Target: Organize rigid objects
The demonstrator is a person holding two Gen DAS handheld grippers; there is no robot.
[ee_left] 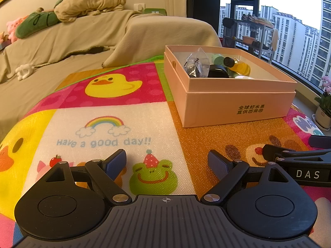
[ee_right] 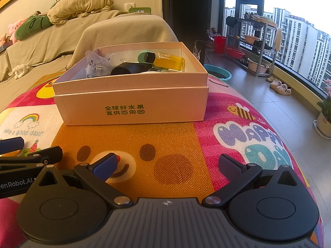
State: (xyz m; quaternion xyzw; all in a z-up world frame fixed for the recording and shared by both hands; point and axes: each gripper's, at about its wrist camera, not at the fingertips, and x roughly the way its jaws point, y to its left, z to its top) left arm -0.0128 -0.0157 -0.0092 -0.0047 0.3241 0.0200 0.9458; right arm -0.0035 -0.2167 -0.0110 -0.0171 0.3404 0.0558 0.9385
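Observation:
A pale pink cardboard box point(ee_left: 238, 105) point(ee_right: 132, 101) stands on the colourful cartoon mat point(ee_left: 115, 111) point(ee_right: 175, 144). Inside it lie a yellow bottle with a black cap point(ee_left: 240, 65) point(ee_right: 167, 61), a black object point(ee_left: 218, 72) point(ee_right: 130, 67), a crinkled clear plastic bag point(ee_left: 196, 62) point(ee_right: 97, 65) and green items point(ee_left: 217, 59) point(ee_right: 142, 56). My left gripper point(ee_left: 167, 161) is open low over the mat, short of the box and to its left, with nothing between its fingers. My right gripper point(ee_right: 168, 163) is open too, right in front of the box, holding nothing.
A sofa under a beige cover point(ee_left: 82, 37) point(ee_right: 51, 41) runs behind the mat, with plush toys and a bundled blanket on it. To the right are a tiled floor point(ee_right: 269, 107), a rack with basins, slippers, a potted plant point(ee_right: 325, 115) and a large window.

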